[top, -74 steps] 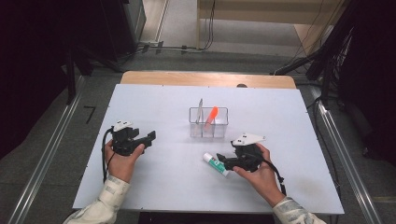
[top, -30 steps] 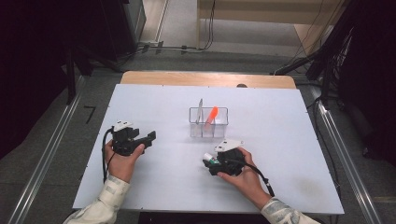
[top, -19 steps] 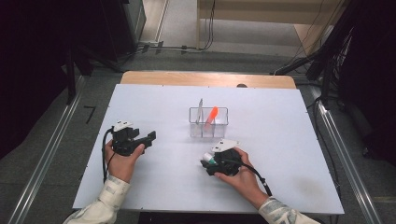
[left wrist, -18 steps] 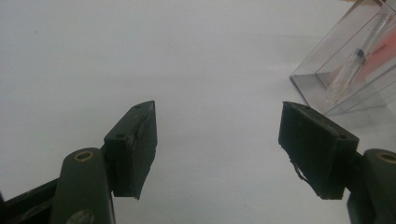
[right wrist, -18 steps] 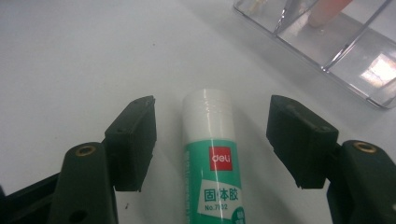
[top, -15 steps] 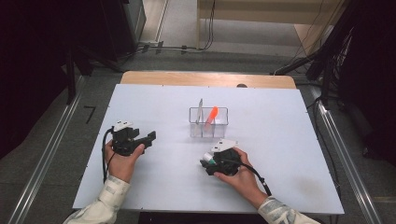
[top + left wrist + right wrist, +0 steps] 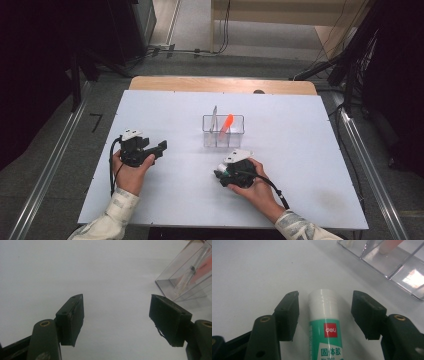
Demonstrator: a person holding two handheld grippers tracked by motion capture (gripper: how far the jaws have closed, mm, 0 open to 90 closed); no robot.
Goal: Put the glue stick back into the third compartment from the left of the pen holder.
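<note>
White tabletop [image 7: 310, 165] spans the scene, with a strip of bare wood [image 7: 220, 84] along its far edge. Near the centre stands a clear plastic organiser [image 7: 223, 131] divided into compartments, holding an orange item [image 7: 226, 122] and a slim clear pen-like item [image 7: 214, 118], both leaning. At near left, the left gripper [image 7: 161, 146] is held by a hand over bare table, its jaws spread wide with nothing between them; its own view shows the organiser [image 7: 186, 277] at far right. Near right of centre, just on the near side of the organiser, the right gripper [image 7: 325, 312] has just been closing its jaws around a green-and-white glue stick [image 7: 325, 325] lying on the table; a narrow gap remains on each side, so the pads [image 7: 289, 312] do not yet press on it.
</note>
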